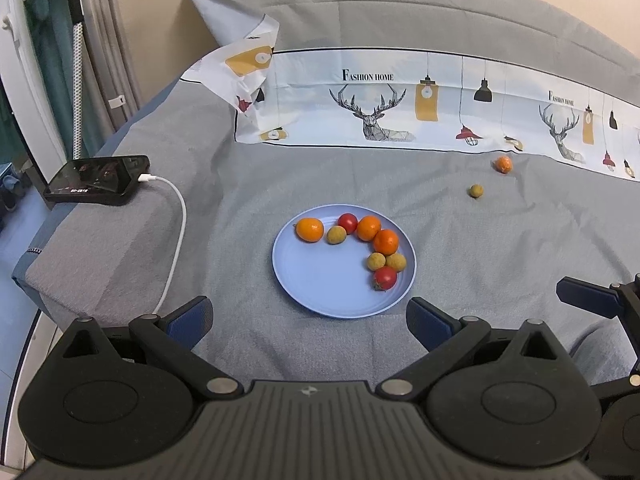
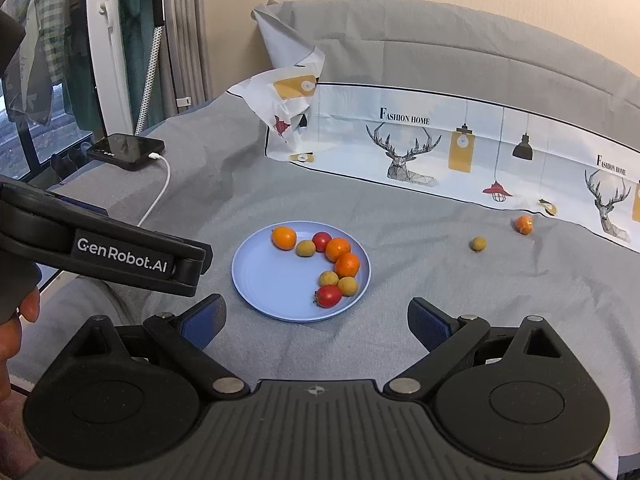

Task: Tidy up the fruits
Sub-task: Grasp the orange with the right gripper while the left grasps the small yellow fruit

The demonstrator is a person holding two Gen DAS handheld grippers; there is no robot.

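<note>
A light blue plate (image 1: 320,280) (image 2: 272,284) lies on the grey bedspread and holds several fruits: oranges (image 1: 386,241) (image 2: 347,265), red ones (image 1: 385,278) (image 2: 329,295) and small tan ones (image 1: 336,235) (image 2: 305,248). Off the plate, to its far right, lie a small tan fruit (image 1: 476,191) (image 2: 477,244) and a small orange (image 1: 503,164) (image 2: 524,224). My left gripper (image 1: 310,322) is open just in front of the plate, nothing between its fingers. My right gripper (image 2: 316,322) is also open and empty, near the plate's front edge.
A black phone (image 1: 98,178) (image 2: 126,151) with a white charging cable (image 1: 176,240) lies at the bed's left edge. A patterned pillow (image 1: 400,104) (image 2: 460,152) runs along the back. A hand (image 2: 16,320) holds the left gripper's body (image 2: 120,258) at the left.
</note>
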